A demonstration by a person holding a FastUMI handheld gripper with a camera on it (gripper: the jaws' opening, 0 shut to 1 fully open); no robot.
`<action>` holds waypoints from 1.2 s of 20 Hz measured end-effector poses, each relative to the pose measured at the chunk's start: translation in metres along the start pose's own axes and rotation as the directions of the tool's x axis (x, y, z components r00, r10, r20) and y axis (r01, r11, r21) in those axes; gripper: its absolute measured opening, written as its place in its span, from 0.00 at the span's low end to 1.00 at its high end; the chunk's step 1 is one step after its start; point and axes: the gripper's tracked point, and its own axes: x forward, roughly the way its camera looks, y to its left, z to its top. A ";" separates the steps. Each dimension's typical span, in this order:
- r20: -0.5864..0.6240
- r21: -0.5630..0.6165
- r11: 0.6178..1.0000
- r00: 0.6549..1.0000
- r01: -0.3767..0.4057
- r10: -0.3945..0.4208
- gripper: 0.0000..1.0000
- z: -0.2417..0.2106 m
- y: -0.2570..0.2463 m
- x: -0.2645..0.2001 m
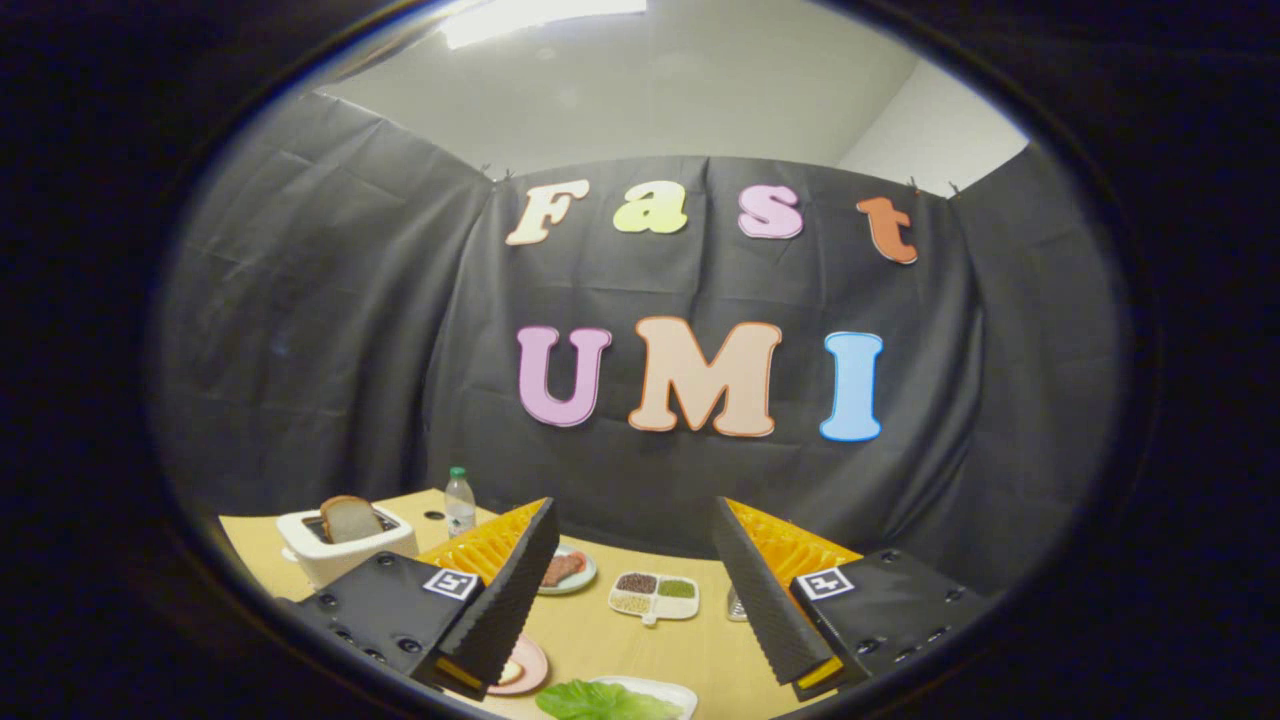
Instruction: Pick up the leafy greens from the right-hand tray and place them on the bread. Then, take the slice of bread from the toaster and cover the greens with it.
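Plainly the gripper (635, 590) stands wide apart and holds nothing; its two fingers hang above the wooden table (640, 645) with open air between them.

Just below and between the fingertips lie the leafy greens (600, 702) on a white tray (672, 692), close under the claw and untouched. Beside the one finger, partly hidden by it, sits a pink plate (527, 668) with something pale on it; this is probably the bread that waits for the greens, though too little shows to be sure.

Beyond the fingers, a white divided dish (655, 597) keeps dark grains in one compartment, green ones in the next and pale ones in a third. A small plate with reddish meat slices (563, 570) peeps out behind the one finger. Farther off stands the white toaster (345, 545) with a slice of bread (348, 519) upright in its slot, and a clear bottle (459, 503) near it.

By my judgement nothing of the task is done: the greens are yet to be seized and laid down, and the toaster slice is still to be fetched as cover.
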 end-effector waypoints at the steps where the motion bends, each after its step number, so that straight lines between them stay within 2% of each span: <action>1: -0.026 -0.014 1.000 1.000 -0.017 0.017 0.99 -0.009 -0.001 -0.001; 6: -0.139 -0.030 0.996 0.987 -0.088 0.083 0.99 -0.050 -0.009 0.001; 11: -0.267 -0.067 0.982 0.951 -0.178 0.155 0.99 -0.095 -0.009 0.003; 15: -0.401 -0.066 0.955 0.884 -0.291 0.241 0.99 -0.141 -0.002 -0.001; 24: -0.624 -0.082 0.885 0.716 -0.458 0.312 0.99 -0.232 0.003 -0.011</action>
